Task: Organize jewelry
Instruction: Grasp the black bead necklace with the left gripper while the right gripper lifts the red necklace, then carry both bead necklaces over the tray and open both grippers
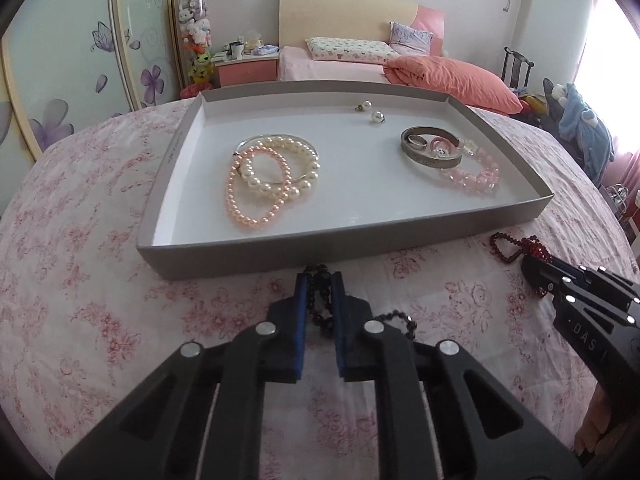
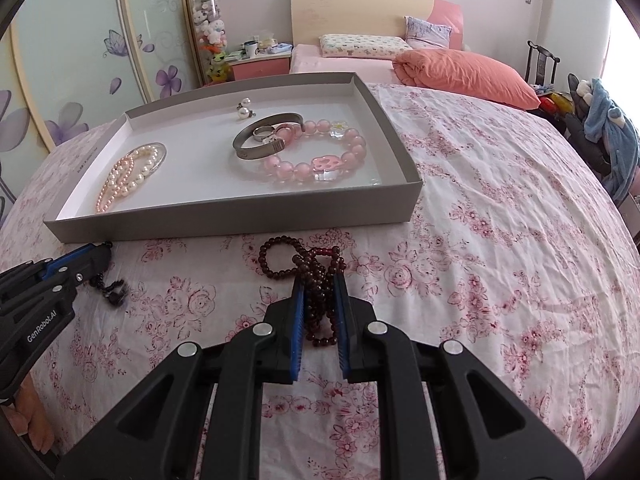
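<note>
A grey shallow box (image 1: 256, 252) (image 2: 240, 220) lies on the floral cloth. It holds pearl bracelets (image 1: 272, 176) (image 2: 132, 172), a metal bangle (image 1: 430, 158) (image 2: 260, 148), a pink bead bracelet (image 1: 476, 176) (image 2: 320, 160) and two pearl earrings (image 1: 372, 112) (image 2: 243, 110). My left gripper (image 1: 320, 284) (image 2: 100, 256) is shut on a black bead bracelet (image 1: 322, 308) (image 2: 110, 288) in front of the box. My right gripper (image 2: 319, 280) (image 1: 532, 264) is shut on a dark red bead bracelet (image 2: 304, 268) (image 1: 516, 246) on the cloth, right of the left gripper.
The floral cloth (image 2: 500, 240) covers a round table. Behind it stand a bed with an orange quilt (image 1: 452, 76), a pink nightstand (image 1: 248, 68), a floral wardrobe (image 1: 80, 60) and a chair with clothes (image 1: 580, 120).
</note>
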